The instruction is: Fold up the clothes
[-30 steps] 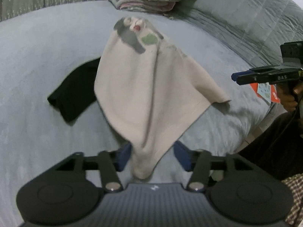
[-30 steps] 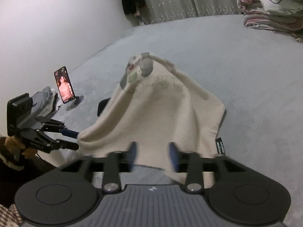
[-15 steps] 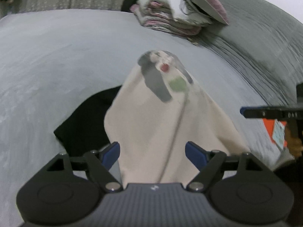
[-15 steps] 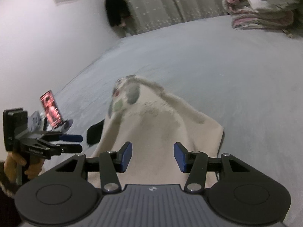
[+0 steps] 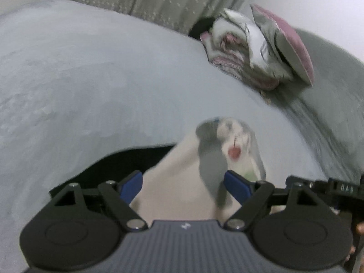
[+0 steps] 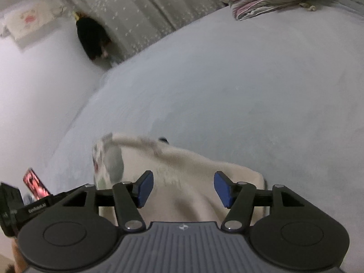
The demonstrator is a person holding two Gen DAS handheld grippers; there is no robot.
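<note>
A grey bed filled most of both views, its cover running back to a dotted grey curtain and a white wall. A pile of folded bedding sat at the far edge of the bed, with a pink-edged pillow leaning on it. Near the front edge lay the cream shirt, spread on the cover with its printed grey, red and green patch at the far end; in the right wrist view the same shirt reached under the tool's nose. A black garment lay partly beneath it on its left side. The left gripper hung just above the shirt with its blue pads spread wide and nothing between them. The right gripper was likewise wide open over the cloth, its pads holding nothing. A phone with a lit screen stood at the left edge of the bed. Motion blur softened much of the scene.
</note>
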